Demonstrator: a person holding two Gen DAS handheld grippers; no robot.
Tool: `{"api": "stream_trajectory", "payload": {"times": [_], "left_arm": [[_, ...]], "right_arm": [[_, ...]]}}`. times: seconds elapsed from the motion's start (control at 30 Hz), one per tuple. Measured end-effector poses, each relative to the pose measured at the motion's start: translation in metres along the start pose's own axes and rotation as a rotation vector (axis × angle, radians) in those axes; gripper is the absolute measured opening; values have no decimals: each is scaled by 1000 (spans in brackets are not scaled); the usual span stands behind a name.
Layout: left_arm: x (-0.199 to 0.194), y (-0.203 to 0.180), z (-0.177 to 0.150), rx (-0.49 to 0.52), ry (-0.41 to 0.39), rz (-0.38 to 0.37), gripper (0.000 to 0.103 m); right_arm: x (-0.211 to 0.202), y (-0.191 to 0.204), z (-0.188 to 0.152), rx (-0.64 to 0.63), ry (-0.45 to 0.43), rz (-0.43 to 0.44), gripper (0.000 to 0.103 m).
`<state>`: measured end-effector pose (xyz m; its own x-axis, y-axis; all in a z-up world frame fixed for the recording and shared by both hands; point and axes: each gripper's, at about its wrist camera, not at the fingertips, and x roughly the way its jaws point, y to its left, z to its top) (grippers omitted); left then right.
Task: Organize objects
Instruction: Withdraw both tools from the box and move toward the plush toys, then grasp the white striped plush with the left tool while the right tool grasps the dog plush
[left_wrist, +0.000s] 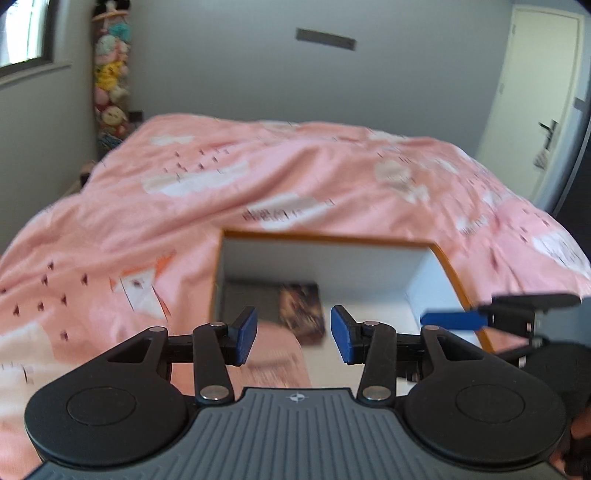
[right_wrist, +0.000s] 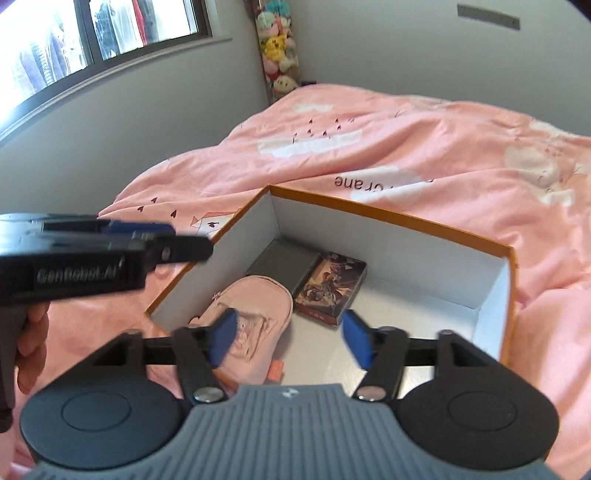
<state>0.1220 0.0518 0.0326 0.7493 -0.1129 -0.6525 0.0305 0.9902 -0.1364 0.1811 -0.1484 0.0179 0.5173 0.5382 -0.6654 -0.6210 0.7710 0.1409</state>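
Both released and empty: left gripper (left_wrist: 293, 334) and right gripper (right_wrist: 286, 338), poised over the near edge of the box (right_wrist: 391, 218) on the bed. Best lowered gently, clear of the walls. Inside: one pink pouch (right_wrist: 255, 306) near left, one card pack (right_wrist: 332, 290), one grey case (right_wrist: 282, 266) far left.

A bed (left_wrist: 258, 177) is covered by a pink printed duvet (right_wrist: 424, 147) and is set against grey walls (left_wrist: 221, 74). A window (right_wrist: 92, 33) is seen at the left, daylight entering through it. Plush toys (right_wrist: 277, 48) are stacked in the corner, and a white door (left_wrist: 535, 92) stands at the right.
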Motion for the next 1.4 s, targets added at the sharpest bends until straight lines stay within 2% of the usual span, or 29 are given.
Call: {"api": "stream_trajectory", "payload": {"times": [0.1,0.2,0.37,0.43,0.53,0.63,0.7,0.77,0.9,0.97,1.07,1.27,1.4], "left_arm": [[-6,-1,-18,-20,56,-53,51],[-6,0,-35,-51,150,-113,51],[-1,6,-68,-108,307,-155,51],[1,11,-80,-150,353,-170,51],[2,15,-92,-203,407,-218,51],[0,15,-101,-220,447,-235,61],[1,11,-103,-217,466,-229,65],[3,7,-103,-214,479,-214,72],[8,5,-108,-241,520,-189,78],[9,6,-112,-257,539,-197,85],[14,1,-120,-256,577,-215,90],[20,-3,-125,-238,599,-219,95],[21,-5,-127,-217,594,-227,92]], "right_arm": [[-17,5,-17,-24,-7,-16,69],[-26,8,-34,-4,9,-22,69],[-27,7,-66,82,97,-18,66],[-24,7,-79,99,144,-27,54],[-22,6,-99,132,206,-55,47],[-23,5,-110,169,236,-45,46],[-25,5,-114,183,246,-43,46],[-25,4,-116,191,259,-36,46],[-21,5,-119,191,285,-23,46],[-20,5,-120,191,295,-16,46],[-18,5,-122,197,311,-11,46],[-15,4,-124,198,327,-9,46],[-13,3,-124,201,334,-10,46]]}}
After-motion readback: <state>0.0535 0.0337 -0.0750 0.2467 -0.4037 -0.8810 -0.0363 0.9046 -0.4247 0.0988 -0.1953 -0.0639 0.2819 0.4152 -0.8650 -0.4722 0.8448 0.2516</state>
